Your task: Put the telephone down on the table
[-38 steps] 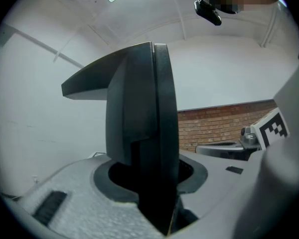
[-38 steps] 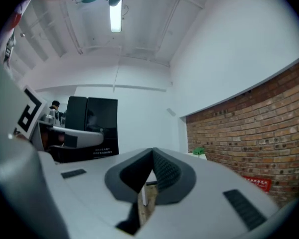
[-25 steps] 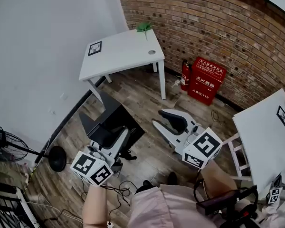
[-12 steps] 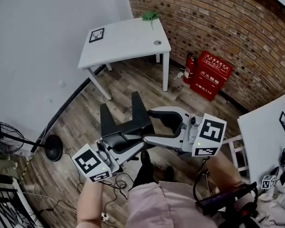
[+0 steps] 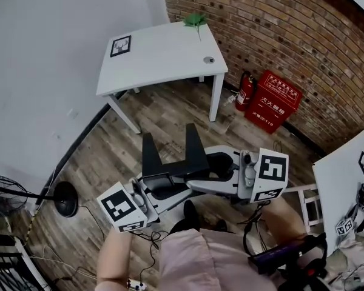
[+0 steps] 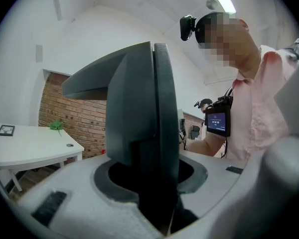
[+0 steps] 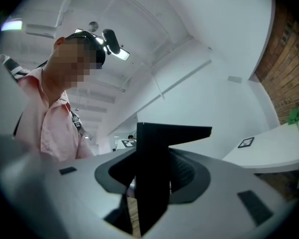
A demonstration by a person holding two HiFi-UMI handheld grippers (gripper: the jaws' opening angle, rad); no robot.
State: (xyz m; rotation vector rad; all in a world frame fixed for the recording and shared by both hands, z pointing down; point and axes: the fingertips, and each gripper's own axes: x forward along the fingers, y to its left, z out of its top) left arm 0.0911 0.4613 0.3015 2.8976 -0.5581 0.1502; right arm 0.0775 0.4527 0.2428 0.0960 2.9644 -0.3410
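The telephone is a black, angular thing with two upright slabs, held over the wood floor in front of the person. My left gripper comes from the lower left and is shut on its lower part. In the left gripper view the telephone stands upright between the jaws of that gripper. My right gripper reaches in from the right. Its jaws are closing around the other slab, and a sliver of floor still shows beside it. The white table stands farther off by the brick wall.
A square marker and a green thing lie on the white table. A red box and a fire extinguisher stand by the brick wall. A second white table is at the right and a fan base at the left.
The right gripper, empty and apart before, has swung left and now straddles the telephone. The left gripper has carried the telephone right and turned it more upright. The table looks nearer.
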